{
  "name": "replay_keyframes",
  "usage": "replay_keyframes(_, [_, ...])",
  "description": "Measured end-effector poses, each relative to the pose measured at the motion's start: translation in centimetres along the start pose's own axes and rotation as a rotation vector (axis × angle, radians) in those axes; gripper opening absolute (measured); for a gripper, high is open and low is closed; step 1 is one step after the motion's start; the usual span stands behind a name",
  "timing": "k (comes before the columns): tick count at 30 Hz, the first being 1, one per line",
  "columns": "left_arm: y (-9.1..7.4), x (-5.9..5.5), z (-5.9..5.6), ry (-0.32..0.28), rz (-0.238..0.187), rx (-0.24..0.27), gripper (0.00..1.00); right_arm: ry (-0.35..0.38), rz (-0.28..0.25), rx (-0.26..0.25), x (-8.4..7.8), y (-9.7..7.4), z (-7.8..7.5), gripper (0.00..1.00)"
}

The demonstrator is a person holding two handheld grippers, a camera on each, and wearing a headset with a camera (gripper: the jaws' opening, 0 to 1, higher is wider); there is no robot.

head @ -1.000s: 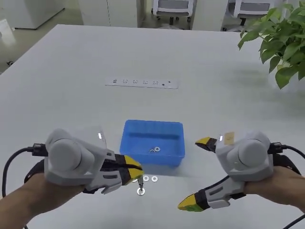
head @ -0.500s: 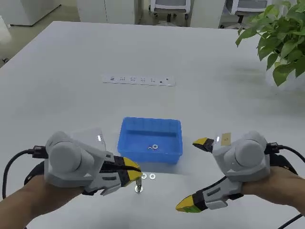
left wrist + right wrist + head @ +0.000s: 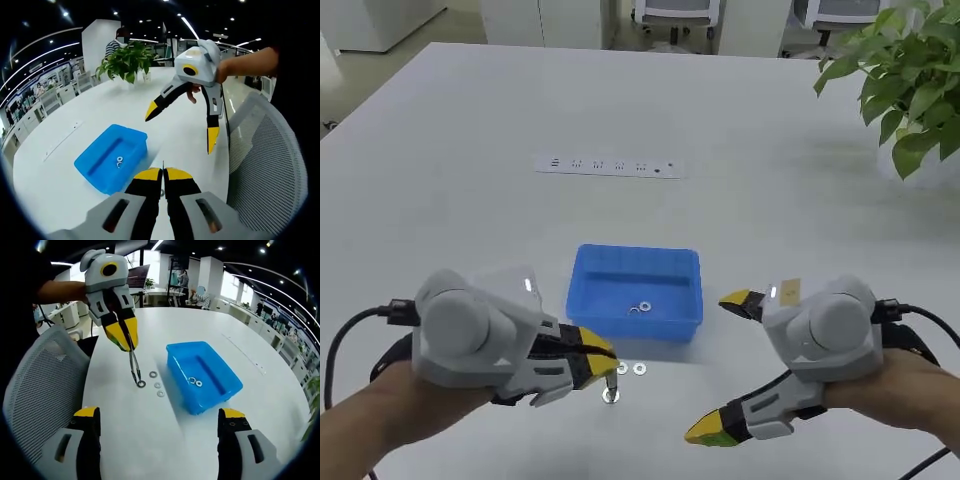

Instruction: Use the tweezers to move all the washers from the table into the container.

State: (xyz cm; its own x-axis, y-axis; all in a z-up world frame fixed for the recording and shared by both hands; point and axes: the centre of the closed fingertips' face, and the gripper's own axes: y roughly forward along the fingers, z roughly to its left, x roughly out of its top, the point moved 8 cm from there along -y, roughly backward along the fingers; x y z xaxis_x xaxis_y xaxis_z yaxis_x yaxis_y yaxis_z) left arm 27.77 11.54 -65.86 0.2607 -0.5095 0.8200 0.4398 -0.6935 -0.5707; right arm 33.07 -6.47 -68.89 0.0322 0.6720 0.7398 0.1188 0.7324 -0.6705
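Observation:
A blue container [image 3: 586, 285] [image 3: 220, 371] [image 3: 95, 161] sits mid-table with two washers [image 3: 640, 308] [image 3: 195, 382] inside. My left gripper [image 3: 610, 355] [image 3: 163, 172] [image 3: 127, 342] is shut on thin metal tweezers [image 3: 611, 380] [image 3: 134, 365]. The tweezer tips rest at one washer [image 3: 610, 396] [image 3: 141, 384] on the table in front of the container. Whether they grip it I cannot tell. More loose washers [image 3: 631, 370] [image 3: 157, 385] lie between that one and the container. To the right, my right gripper [image 3: 720, 365] [image 3: 160, 413] [image 3: 180, 130] stands wide open, holding nothing.
A white power strip [image 3: 610, 166] lies beyond the container. A potted plant [image 3: 910, 70] stands at the far right of the table [image 3: 770, 200]. Office chairs [image 3: 675, 15] line the far edge. A mesh chair [image 3: 45, 390] [image 3: 270, 165] is at the near edge.
The head camera has shifted a little. Both grippers, the tweezers and the washers keep their places.

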Motion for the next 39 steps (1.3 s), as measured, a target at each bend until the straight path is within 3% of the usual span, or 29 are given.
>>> replay_keyframes(8, [0.2,-0.2,-0.1,0.008,0.006,-0.004,0.06,-0.017,-0.005,0.023,0.2,0.4,0.3,0.97])
replay_keyframes(14, [0.1,-0.2,-0.1,0.026,0.018,-0.026,0.06,-0.064,-0.027,0.07,1.0,1.1,0.7,0.89])
replay_keyframes(39, [-0.2,-0.3,0.3,0.054,0.061,-0.089,0.06,-0.233,-0.027,0.244,3.5,5.4,1.8,0.47])
